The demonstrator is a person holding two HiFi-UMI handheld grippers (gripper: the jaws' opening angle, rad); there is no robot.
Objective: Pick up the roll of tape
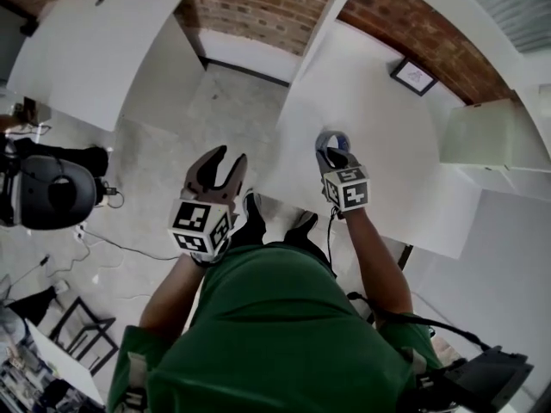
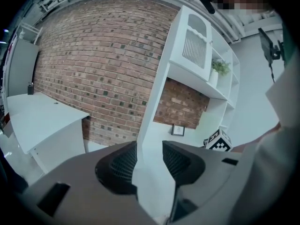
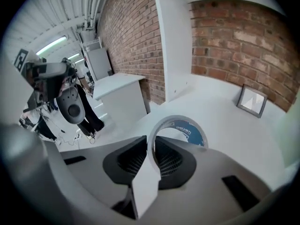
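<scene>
The roll of tape (image 3: 190, 131), a white ring with a blue printed core, stands on edge between the pads of my right gripper (image 3: 152, 146), which is shut on it. A loose flap of tape hangs down between the jaws. In the head view the tape roll (image 1: 331, 138) shows just past the right gripper (image 1: 332, 155), held above the near edge of the white table (image 1: 387, 119). My left gripper (image 1: 225, 163) hangs over the floor left of the table. Its jaws stand apart with nothing between them, and the left gripper (image 2: 150, 156) looks toward the brick wall.
A small framed picture (image 1: 414, 77) stands at the back of the table by the brick wall (image 1: 258, 3). A second white desk (image 1: 86, 50) is at the far left. Dark equipment and cables (image 1: 52, 192) lie on the floor at left. A white shelf unit (image 2: 197, 55) rises at right.
</scene>
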